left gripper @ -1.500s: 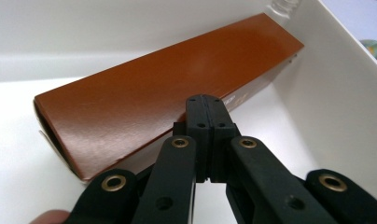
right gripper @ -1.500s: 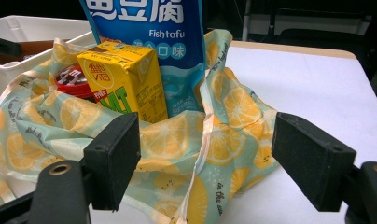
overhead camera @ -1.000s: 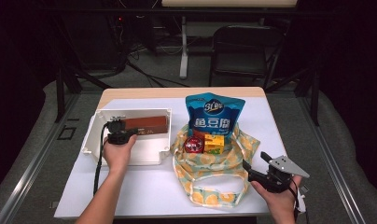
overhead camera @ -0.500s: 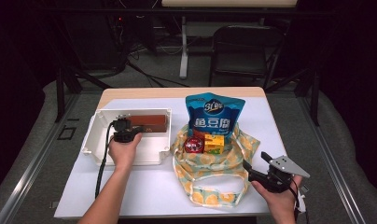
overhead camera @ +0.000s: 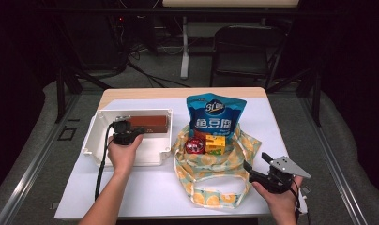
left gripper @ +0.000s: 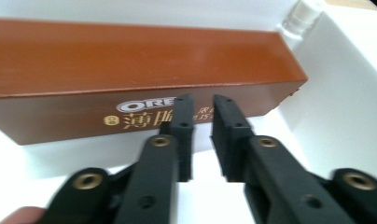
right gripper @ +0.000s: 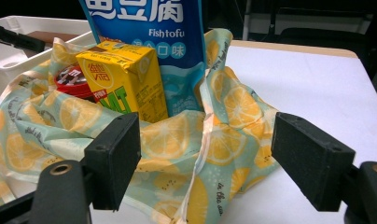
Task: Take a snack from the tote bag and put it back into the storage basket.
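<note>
A brown Oreo box (overhead camera: pixel 150 123) lies along the far wall of a white tub (overhead camera: pixel 96 129). In the left gripper view the box (left gripper: pixel 130 60) is right in front of my left gripper (left gripper: pixel 203 100). Its jaws have just been opening and stand a narrow gap apart, with nothing between them. In the high view this left gripper (overhead camera: pixel 130 129) is inside the tub. My right gripper (overhead camera: pixel 255 164) is open wide at the right edge of a lemon-print cloth bag (overhead camera: pixel 216 161). The right gripper (right gripper: pixel 212 149) faces the bag (right gripper: pixel 233 135) without pressing on it.
The bag holds a blue fish tofu pouch (overhead camera: pixel 216 115), a yellow drink carton (overhead camera: pixel 215 144) and a red can (overhead camera: pixel 194 145). These are on a white table (overhead camera: pixel 150 187). A dark chair (overhead camera: pixel 244 51) stands beyond the table's far edge.
The left hand has edged a little to the right and closer to the brown box inside the tub. The right hand and the bag have stayed where they were.
</note>
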`<state>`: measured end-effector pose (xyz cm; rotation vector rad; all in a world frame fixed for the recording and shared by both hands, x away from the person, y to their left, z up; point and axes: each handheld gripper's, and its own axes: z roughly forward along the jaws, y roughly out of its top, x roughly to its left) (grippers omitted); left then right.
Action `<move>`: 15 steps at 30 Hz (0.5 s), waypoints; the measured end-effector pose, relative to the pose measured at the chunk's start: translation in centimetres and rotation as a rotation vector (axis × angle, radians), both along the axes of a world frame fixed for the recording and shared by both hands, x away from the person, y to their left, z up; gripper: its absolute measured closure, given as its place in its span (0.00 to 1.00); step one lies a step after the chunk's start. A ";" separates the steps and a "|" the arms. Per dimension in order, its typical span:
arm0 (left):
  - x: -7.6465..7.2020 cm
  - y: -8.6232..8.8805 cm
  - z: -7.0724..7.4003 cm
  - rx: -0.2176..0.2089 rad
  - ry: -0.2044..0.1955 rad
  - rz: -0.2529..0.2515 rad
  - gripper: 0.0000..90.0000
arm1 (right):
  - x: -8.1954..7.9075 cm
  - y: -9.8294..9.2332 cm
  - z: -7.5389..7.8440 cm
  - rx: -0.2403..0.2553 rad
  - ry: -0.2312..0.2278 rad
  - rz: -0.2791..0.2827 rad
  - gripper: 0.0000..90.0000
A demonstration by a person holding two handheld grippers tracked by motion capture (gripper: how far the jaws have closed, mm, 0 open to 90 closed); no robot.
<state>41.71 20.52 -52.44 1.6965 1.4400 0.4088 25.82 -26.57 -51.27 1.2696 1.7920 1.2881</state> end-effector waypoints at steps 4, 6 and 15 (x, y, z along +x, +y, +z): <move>-1.5 0.1 0.5 -0.012 -0.046 -0.040 0.69 | 0.0 0.4 0.1 0.001 0.006 0.010 0.26; -2.3 0.3 0.7 -0.025 -0.065 -0.066 0.63 | 0.0 0.6 0.1 0.000 0.005 0.011 0.25; -5.4 0.6 1.7 -0.043 -0.152 -0.143 0.42 | 0.1 1.3 0.3 0.022 0.021 0.009 0.20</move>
